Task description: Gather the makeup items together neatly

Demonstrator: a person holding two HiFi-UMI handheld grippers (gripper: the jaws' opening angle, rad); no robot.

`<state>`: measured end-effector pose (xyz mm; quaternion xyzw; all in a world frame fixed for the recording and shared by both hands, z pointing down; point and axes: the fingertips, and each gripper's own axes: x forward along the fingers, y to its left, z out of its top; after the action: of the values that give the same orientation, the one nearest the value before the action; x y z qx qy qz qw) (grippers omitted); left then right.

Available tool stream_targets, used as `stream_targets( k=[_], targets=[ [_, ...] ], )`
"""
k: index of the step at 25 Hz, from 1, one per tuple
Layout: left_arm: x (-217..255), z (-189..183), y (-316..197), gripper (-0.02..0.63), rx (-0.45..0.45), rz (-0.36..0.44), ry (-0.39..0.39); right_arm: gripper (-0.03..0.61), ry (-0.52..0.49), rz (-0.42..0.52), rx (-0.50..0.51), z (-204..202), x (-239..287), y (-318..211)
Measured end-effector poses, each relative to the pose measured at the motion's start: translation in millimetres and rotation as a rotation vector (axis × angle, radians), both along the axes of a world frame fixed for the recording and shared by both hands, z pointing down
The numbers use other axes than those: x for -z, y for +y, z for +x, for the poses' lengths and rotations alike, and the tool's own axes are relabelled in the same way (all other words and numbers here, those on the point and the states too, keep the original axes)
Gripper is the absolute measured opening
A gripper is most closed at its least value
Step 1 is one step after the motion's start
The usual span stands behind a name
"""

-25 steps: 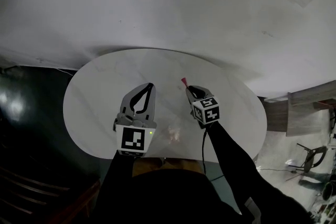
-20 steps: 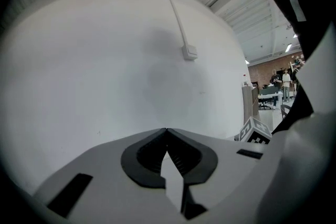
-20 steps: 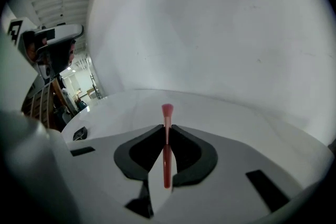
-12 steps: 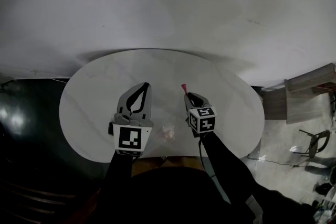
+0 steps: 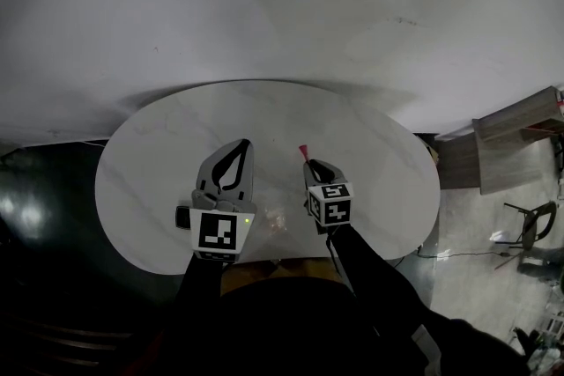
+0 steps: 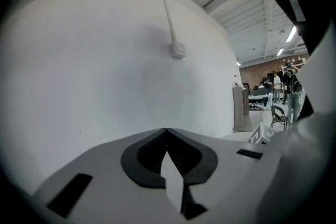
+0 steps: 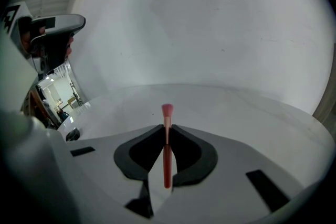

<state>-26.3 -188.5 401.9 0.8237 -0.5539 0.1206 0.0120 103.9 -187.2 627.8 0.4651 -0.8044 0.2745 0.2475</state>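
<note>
**Brush clamped in right claw, hands drawn in over the table**

The white oval marble table (image 5: 159,163) stands against a white wall. Compared with a second ago, the right gripper (image 5: 308,165) has pulled back toward the near edge and sits closer to the left gripper (image 5: 246,143). Its marker cube has also rolled, so a different face shows. The left gripper has shifted only slightly.

The left gripper's (image 6: 167,131) jaws are pressed together at the tips with nothing between them. The right gripper's (image 7: 167,127) jaws are nearly closed, pinching the thin red handle of a makeup brush (image 7: 167,157). The brush's pink bristle head pokes out past the tips, above the tabletop and pointing toward the wall.

A small pale pinkish item (image 5: 278,220), too blurred to identify, lies on the table near the front edge, between the two grippers.
</note>
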Motion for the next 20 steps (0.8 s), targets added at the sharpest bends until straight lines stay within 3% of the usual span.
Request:
stream_targets(
  k=[20],
  targets=[
    [-0.9, 9.4, 6.4, 0.014, -0.017, -0.014, -0.02, 0.066, 0.064, -0.159, -0.19, 22.1, -54.7, 18.4]
  ],
)
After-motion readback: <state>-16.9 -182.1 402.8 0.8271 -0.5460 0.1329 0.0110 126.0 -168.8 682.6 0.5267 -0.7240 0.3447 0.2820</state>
